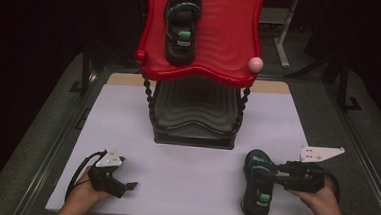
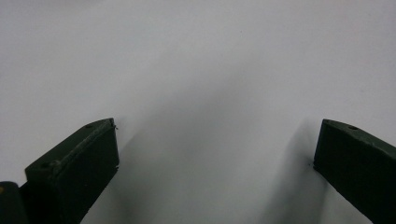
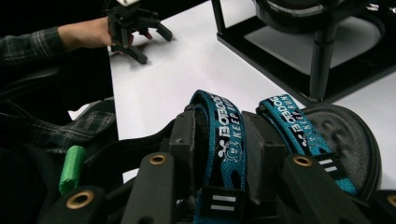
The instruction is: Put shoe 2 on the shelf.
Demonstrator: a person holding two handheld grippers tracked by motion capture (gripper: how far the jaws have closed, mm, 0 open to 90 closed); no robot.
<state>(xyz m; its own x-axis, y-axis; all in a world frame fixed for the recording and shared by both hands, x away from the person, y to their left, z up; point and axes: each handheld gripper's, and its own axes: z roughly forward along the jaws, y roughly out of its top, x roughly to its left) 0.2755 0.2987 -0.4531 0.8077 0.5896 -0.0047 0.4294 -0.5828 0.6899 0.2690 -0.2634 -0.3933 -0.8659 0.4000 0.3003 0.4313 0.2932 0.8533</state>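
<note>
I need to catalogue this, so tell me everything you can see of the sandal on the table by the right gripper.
The sandal is black with teal webbing straps printed in white and a green tab near its heel. It lies sole-down at the table's front right, heel toward the person. The right gripper has its fingers closed on one strap.
</note>
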